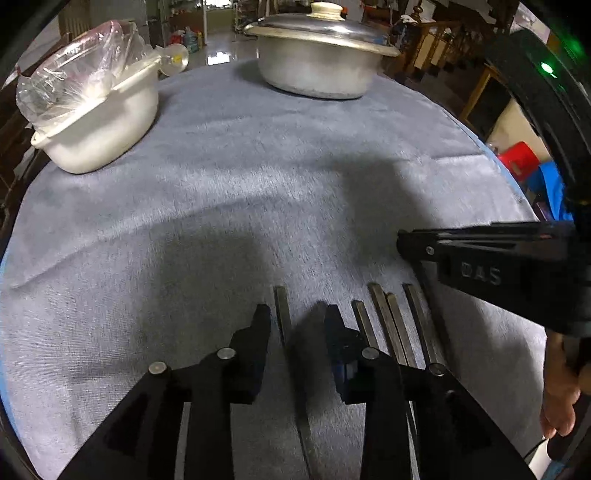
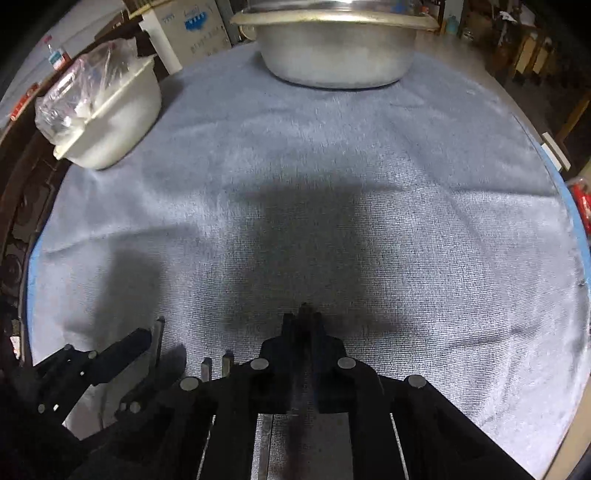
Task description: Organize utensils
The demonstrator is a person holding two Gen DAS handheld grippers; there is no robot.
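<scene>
While the left gripper [image 1: 295,317] stands apart astride one chopstick [image 1: 282,314] low in frame, the right gripper [image 2: 303,321] is clamped on another chopstick [image 2: 303,312]; more chopsticks [image 1: 391,321] lie beside on the grey-clothed worktop [image 1: 258,177].

Cluttered home interior, likely dining or storage area. Round table covered in grey-blue cloth [image 1: 229,177]. On it: lidded aluminium cooking pot [image 1: 317,55] and white plastic tub [image 1: 99,125] with clear plastic bag inside. Background dim: glossy tiled floor [image 1: 221,51], wooden furniture [image 1: 436,44], cardboard boxes [image 2: 192,29], large water jug [image 1: 192,38], red plastic item [image 1: 521,158].
</scene>
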